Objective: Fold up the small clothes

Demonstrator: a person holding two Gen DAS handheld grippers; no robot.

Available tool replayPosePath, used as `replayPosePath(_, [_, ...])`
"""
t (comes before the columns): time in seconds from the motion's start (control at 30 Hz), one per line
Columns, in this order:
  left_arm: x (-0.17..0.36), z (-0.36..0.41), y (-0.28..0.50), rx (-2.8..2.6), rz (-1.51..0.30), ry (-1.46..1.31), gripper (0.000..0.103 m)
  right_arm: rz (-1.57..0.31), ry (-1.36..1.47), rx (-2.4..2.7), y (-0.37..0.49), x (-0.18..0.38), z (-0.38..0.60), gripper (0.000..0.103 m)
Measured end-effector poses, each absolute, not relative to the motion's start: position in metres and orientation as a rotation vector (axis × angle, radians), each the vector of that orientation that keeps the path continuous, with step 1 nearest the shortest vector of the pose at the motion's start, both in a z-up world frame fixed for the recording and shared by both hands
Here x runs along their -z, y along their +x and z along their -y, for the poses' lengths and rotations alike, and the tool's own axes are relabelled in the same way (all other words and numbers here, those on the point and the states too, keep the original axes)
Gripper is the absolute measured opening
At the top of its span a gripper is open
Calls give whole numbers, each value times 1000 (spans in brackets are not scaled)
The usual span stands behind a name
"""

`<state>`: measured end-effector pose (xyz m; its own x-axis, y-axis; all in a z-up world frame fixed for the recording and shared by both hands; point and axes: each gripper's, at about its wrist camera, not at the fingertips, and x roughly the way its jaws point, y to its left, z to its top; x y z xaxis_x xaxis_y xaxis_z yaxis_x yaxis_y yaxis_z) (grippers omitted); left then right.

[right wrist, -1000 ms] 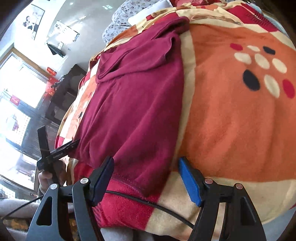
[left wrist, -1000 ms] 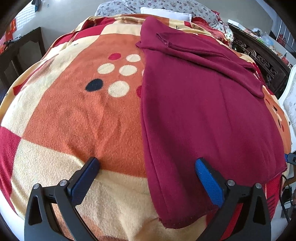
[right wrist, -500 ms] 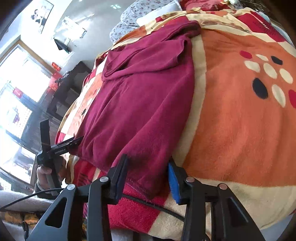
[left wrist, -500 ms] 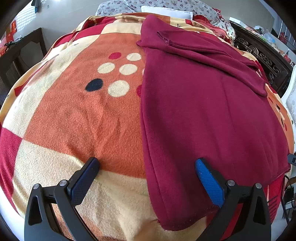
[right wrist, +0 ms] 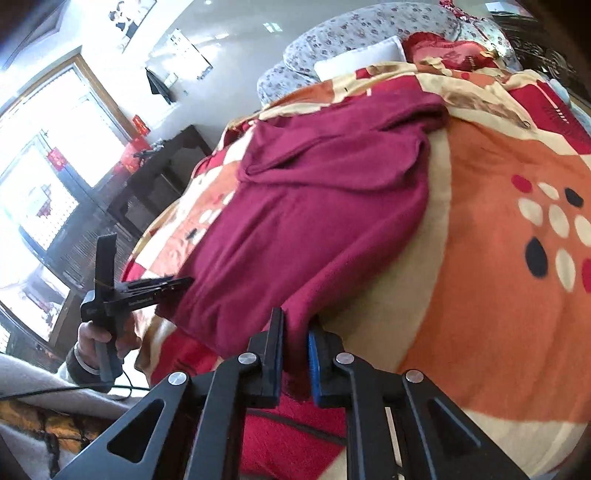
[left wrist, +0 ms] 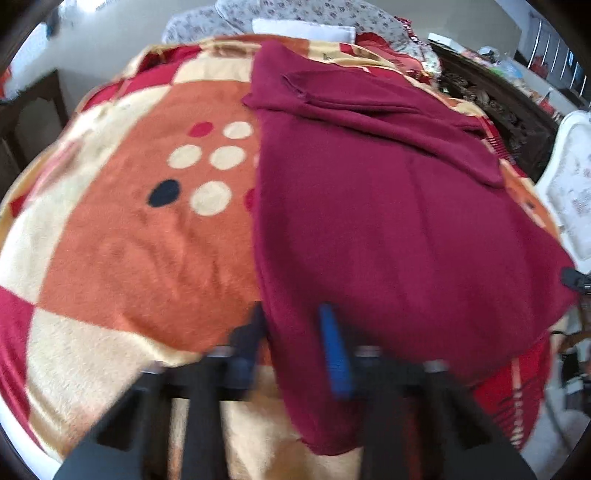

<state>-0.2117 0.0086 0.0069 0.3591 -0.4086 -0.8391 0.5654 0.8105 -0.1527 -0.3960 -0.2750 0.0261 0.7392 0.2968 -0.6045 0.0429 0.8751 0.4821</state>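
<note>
A maroon garment [left wrist: 388,221] lies flat on a patterned orange, cream and red blanket [left wrist: 129,240], its sleeves folded across the far end. My left gripper [left wrist: 291,317] is shut on the garment's near left hem corner; the view is blurred. My right gripper [right wrist: 295,328] is shut on the other near hem corner of the garment [right wrist: 314,221]. The left gripper [right wrist: 166,288] also shows in the right wrist view, held in a hand at the garment's edge.
Pillows [left wrist: 295,14] lie at the far end of the bed. Dark carved wooden furniture [left wrist: 498,107] stands on the right, a dark table [right wrist: 159,177] and bright windows [right wrist: 55,155] on the other side.
Both grippers have closed: the right one narrowed first and is now shut on the hem; the left one moved right and clamped the other corner. The garment's near edge is slightly lifted.
</note>
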Motion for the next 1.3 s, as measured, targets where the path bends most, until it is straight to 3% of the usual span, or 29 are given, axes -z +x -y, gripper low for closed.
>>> replayPosePath(0.07, [-11,-9,-206,650,-1047,158,8,-694,517,-158,-393,-33,281,12])
replayPosePath(0.37, [-53,-18,-179,753,-1035,11,7,-497,543,-143,-379,-80,312,11])
replayPosePath(0.77, [-130,34,-89,778,-868,-77,7,-404,503,-97,-298,-128,362,10])
replayPosePath(1.3, [-121,105,32,682,-911,-86,6,-484,513,55,-181,-121,432,10])
